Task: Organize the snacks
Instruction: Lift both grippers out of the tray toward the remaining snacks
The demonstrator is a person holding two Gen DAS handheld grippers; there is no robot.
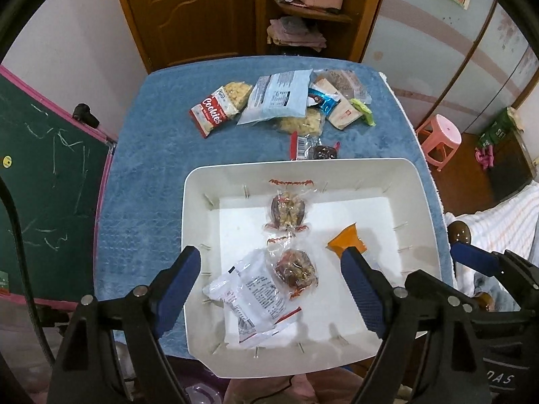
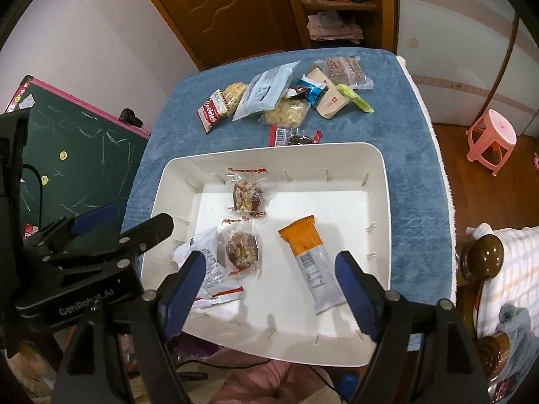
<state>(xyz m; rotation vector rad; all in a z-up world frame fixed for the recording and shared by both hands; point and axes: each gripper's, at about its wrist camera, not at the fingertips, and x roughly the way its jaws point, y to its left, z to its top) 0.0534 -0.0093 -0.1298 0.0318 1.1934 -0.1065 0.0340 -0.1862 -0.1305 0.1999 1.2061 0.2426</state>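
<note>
Both the left tongs (image 1: 273, 279) and right tongs (image 2: 271, 279) hang released over the white bin (image 2: 379, 181), four snacks lying loose beneath them, the pile (image 1: 283, 104) beyond awaiting sorting.

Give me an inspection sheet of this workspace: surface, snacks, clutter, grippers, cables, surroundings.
Surface: blue cloth covers the table.
Job's things: white bin holds two nut packs, a clear wrapper and an orange bar; snack pile lies beyond the bin, one small pack at its far rim.
Clutter: nothing seen on the cloth.
Grippers: left gripper and right gripper open over the bin, empty.
Cables: black cable below the bin's near edge.
Surroundings: chalkboard, pink stool, wooden shelf.
</note>
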